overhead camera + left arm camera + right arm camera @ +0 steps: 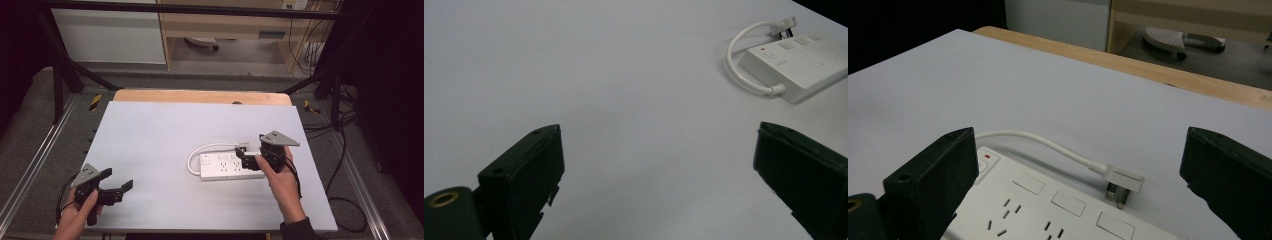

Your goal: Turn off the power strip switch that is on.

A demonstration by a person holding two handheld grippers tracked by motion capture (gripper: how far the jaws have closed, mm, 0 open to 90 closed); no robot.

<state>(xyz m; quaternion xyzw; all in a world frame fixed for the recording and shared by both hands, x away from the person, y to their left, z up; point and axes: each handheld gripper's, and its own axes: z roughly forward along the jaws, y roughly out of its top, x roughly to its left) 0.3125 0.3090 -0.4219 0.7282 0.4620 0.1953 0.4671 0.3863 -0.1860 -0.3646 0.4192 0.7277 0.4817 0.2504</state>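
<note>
We are looking down from the high view at a pale grey table [150,140] with a white power strip [227,166] lying right of centre. Its short white cord [205,148] is looping out from the left end and curling back to a plug [243,147] resting on the table just behind the strip.

The right gripper [248,159] is hovering over the right end of the strip, held in the person's right hand [280,177]. From above we are not seeing clearly how far its jaws are parted. The right gripper view is settling that: the jaws are standing wide apart at either edge of the frame, pinching nothing, with the strip's socket face and rocker buttons directly below and the plug lying flat between them farther off, its prongs pointing down toward the table.

The left gripper [116,186] is sitting near the front left corner, well apart from the strip, gripped by the left hand [75,215]. The left gripper view is showing its jaws spread and empty over bare table, with the strip at the upper right and a small red mark by its switch, a detail too small to make out from above.
</note>
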